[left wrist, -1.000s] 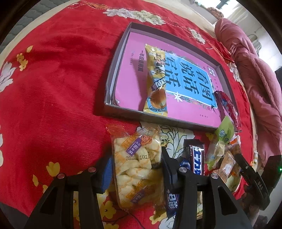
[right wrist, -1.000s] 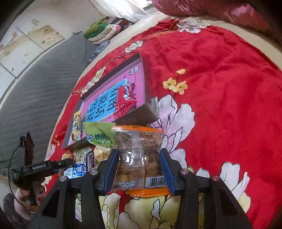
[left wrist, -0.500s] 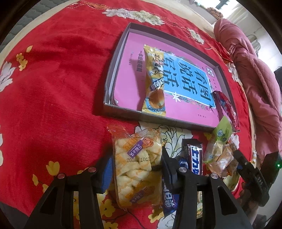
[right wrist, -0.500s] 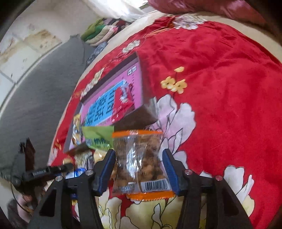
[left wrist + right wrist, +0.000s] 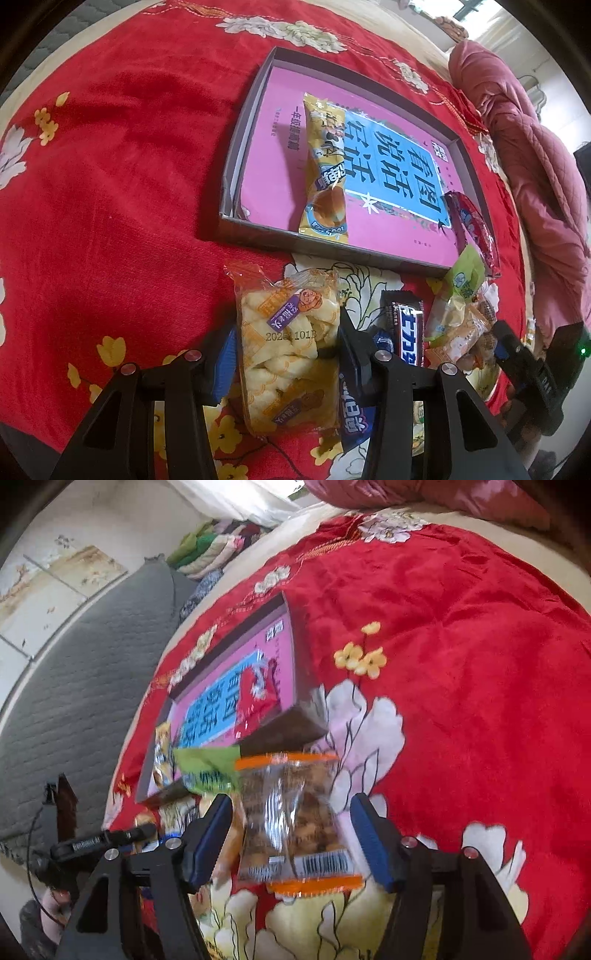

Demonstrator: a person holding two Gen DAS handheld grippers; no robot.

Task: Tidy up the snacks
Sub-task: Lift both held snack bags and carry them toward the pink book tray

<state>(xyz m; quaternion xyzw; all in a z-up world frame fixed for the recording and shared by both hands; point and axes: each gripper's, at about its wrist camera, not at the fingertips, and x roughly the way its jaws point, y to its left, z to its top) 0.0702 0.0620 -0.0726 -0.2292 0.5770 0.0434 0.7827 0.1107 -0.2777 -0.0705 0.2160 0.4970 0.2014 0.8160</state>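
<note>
- Red floral bedspread (image 5: 110, 177) fills both views, and ahead of both tools lies a grey-walled box (image 5: 236, 155) with a pink bottom.
- Left tool (image 5: 288, 354) pinches a clear packet of pale twisted snacks (image 5: 290, 339), pads pressing both sides.
- Right tool (image 5: 291, 834): jaws opening, and the orange-edged nut packet (image 5: 291, 812) sits loose between them, blurred.
- Yellow bun packet (image 5: 327, 170) lies inside the box.
- Just right of the left tool, more snacks are piled and overlapping, hard to make out.

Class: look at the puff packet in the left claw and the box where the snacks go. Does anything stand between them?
Only the box's near wall, which the puff packet must be lifted over. The cloth between them is bare, and the box floor left of the yellow packet is free.
</note>
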